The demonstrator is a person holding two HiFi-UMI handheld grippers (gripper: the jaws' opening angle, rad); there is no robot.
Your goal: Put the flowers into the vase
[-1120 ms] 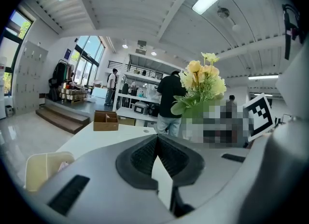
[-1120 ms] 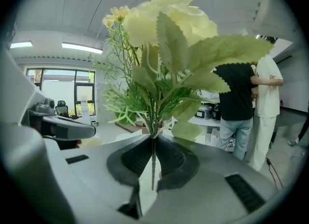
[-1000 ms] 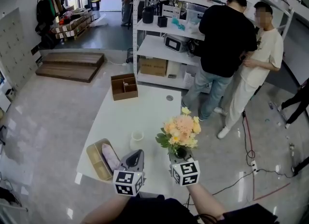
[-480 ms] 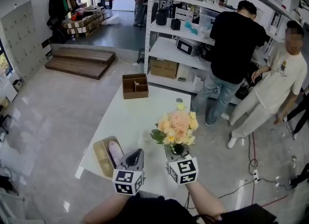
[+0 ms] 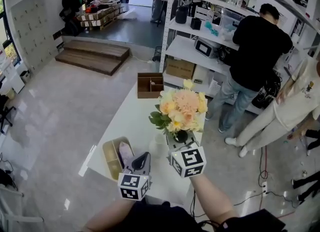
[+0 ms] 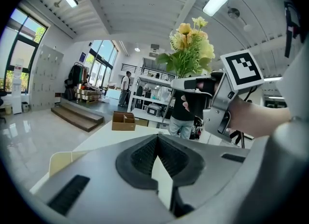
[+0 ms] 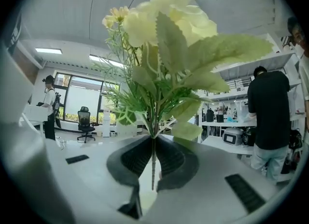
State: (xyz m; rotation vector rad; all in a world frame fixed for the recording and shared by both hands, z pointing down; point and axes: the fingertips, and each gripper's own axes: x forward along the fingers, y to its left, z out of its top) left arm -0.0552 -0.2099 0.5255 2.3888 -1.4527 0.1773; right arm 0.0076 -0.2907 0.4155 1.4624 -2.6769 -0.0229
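Right gripper (image 5: 176, 140) clamped on the flowers (image 5: 183, 108), stems down, bouquet upright. Vase (image 5: 158, 141) stands on the table (image 5: 134, 118) just left, between the 2 grippers. Left gripper (image 5: 142, 157) closed, empty.

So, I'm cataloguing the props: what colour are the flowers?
Peach and pale yellow flowers with green leaves, clearest in the head view.

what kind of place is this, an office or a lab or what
Probably a lab or workshop, not a home: open metal shelving holding appliances and boxes, a plain white work table, and an office chair by large windows.
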